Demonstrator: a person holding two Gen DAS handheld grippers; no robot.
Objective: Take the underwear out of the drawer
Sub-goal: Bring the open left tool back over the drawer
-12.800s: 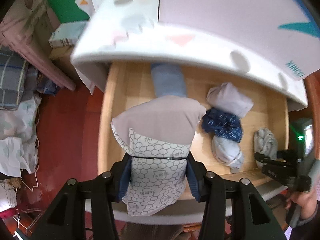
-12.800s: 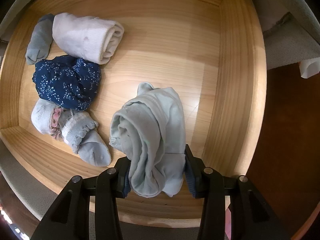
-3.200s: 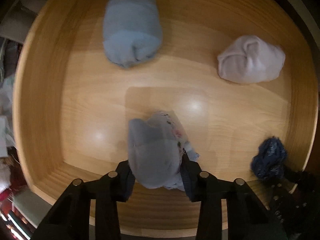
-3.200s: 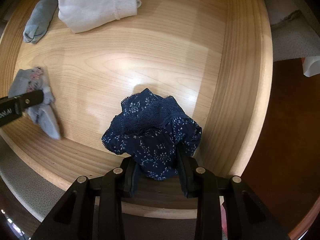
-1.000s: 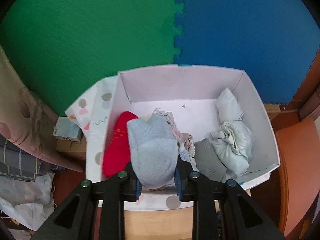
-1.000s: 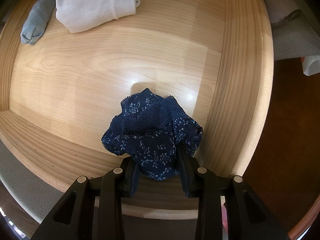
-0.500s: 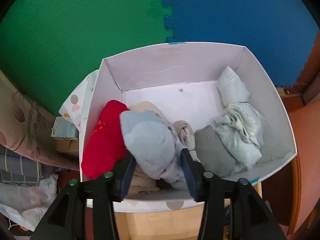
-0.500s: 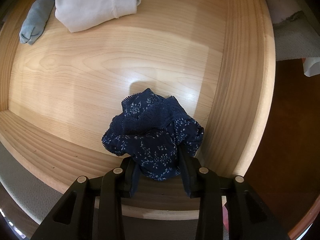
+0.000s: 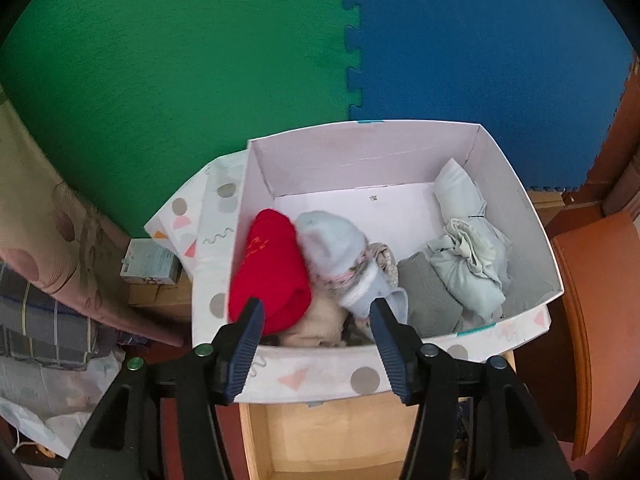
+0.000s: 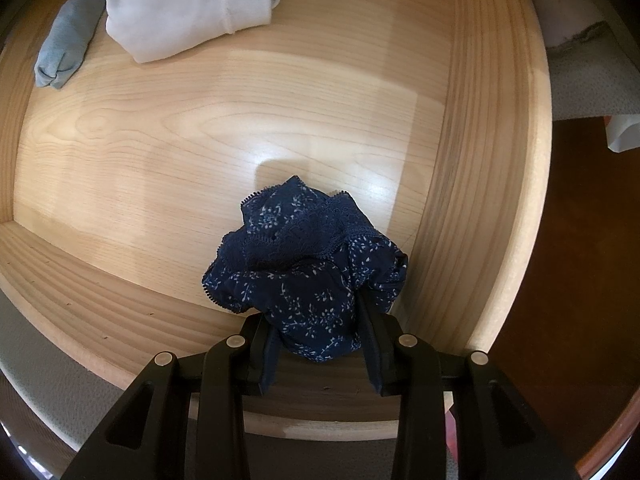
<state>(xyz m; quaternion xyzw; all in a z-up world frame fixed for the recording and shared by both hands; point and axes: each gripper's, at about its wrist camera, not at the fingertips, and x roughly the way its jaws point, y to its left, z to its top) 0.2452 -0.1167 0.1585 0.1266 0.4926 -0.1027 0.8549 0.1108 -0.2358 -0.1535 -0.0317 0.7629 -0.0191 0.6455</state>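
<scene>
My left gripper [image 9: 316,312] hangs over the near rim of a white patterned box [image 9: 320,374], its jaws opening with nothing pressed between them. A light blue bundle with a floral band [image 9: 340,254] lies loose in the box beyond the fingertips, beside a red bundle [image 9: 272,272]. Pale blue-grey garments [image 9: 466,256] fill the box's right side. In the right wrist view my right gripper [image 10: 316,328] is shut on navy floral lace underwear [image 10: 304,256], just above the floor of the wooden drawer [image 10: 480,160].
A folded white garment [image 10: 188,4] and a small blue-grey roll [image 10: 66,56] lie at the drawer's far left. Green and blue foam mats [image 9: 200,60] back the box. Fabric piles [image 9: 40,312] sit at the left, a wooden chair [image 9: 592,300] at the right.
The left gripper's jaws spread apart and the light blue bundle dropped out of them into the box. The right gripper kept still, holding the navy underwear.
</scene>
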